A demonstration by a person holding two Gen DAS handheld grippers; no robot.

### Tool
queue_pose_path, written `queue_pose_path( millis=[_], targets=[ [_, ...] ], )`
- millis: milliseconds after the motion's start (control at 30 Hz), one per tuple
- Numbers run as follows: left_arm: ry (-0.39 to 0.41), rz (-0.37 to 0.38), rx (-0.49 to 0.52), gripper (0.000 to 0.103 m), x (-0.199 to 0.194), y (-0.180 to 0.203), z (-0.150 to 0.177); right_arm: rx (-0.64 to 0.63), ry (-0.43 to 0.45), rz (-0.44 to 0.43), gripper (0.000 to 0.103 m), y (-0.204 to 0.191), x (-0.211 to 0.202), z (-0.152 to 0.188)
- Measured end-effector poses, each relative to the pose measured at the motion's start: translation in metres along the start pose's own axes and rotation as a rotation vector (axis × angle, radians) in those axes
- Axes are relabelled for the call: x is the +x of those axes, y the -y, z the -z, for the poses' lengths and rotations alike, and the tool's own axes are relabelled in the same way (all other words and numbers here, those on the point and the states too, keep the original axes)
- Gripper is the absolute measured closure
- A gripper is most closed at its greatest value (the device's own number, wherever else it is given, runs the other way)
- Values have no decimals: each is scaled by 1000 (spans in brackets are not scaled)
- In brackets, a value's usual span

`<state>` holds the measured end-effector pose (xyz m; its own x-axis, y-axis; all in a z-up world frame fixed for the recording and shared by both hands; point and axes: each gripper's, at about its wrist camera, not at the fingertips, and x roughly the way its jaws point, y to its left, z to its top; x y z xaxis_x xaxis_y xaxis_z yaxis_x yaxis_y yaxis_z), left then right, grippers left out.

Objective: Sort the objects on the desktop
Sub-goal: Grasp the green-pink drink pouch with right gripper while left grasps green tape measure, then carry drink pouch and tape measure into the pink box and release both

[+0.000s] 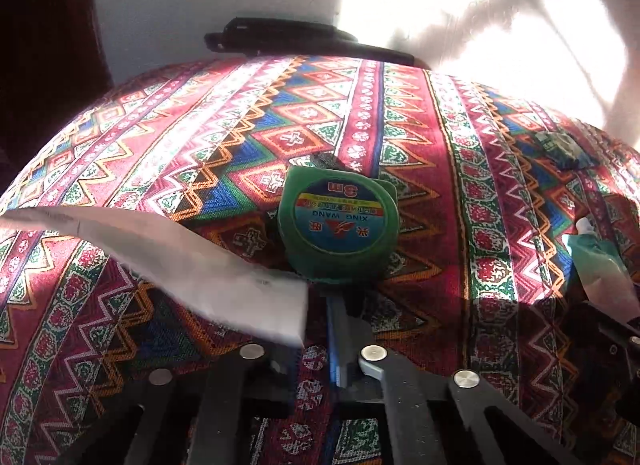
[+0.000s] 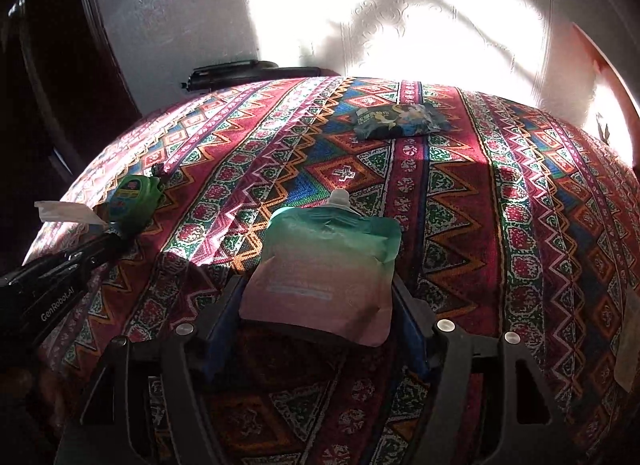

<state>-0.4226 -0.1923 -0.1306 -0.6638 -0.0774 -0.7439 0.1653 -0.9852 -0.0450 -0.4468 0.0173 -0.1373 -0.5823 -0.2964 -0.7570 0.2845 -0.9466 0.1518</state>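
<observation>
Tape measure (image 1: 338, 221) lies just ahead of the narrow left hand-held gripper (image 1: 320, 329); the right hand-held gripper (image 2: 320, 305) clasps a pouch (image 2: 324, 269).

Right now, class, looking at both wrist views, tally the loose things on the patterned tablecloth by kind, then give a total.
Tape measure: 1
Spouted pouch: 1
Dark snack packet: 1
White paper sheet: 1
Black object at the far edge, kind unclear: 1
Total: 5
</observation>
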Motion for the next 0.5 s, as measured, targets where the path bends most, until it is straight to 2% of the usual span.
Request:
queue_pose_path(
  millis=[167, 333, 433, 500],
  targets=[
    [42, 56, -30, 103, -26, -5, 10, 44, 23, -38, 36, 7, -7, -2],
    [122, 116, -55, 103, -55, -9, 6, 115, 100, -87, 40, 15, -31, -7],
    [158, 139, -41, 103, -71, -6, 6, 90, 164, -74, 40, 8, -52, -9],
    [160, 122, -33, 103, -77, -8, 11, 53, 195, -57, 40, -1, -61, -9]
  ],
)
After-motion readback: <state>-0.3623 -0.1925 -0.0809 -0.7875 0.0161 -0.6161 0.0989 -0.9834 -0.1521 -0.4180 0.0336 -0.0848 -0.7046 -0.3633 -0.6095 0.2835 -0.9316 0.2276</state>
